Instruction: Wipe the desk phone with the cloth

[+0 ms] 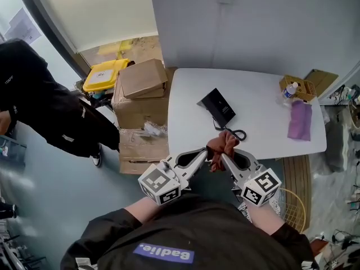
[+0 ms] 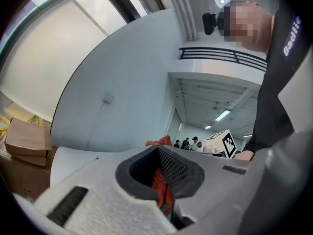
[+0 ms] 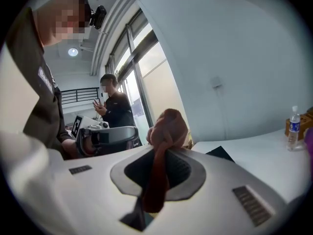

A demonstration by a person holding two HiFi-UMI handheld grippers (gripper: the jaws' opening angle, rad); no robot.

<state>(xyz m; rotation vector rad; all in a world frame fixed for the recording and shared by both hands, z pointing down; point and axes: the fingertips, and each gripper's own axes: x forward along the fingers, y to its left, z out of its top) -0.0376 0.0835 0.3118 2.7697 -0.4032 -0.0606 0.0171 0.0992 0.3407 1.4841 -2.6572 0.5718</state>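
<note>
A rust-red cloth is bunched between my two grippers above the near edge of the white table. My left gripper is shut on one end of the cloth. My right gripper is shut on the other end, and the cloth stands up between its jaws. The black desk phone lies on the table just beyond the cloth, with its coiled cord trailing toward me. The phone's corner shows in the right gripper view.
A purple cloth, a small water bottle and a woven basket sit at the table's right end. Stacked cardboard boxes and a yellow bin stand left of the table. A person in black stands at the far left.
</note>
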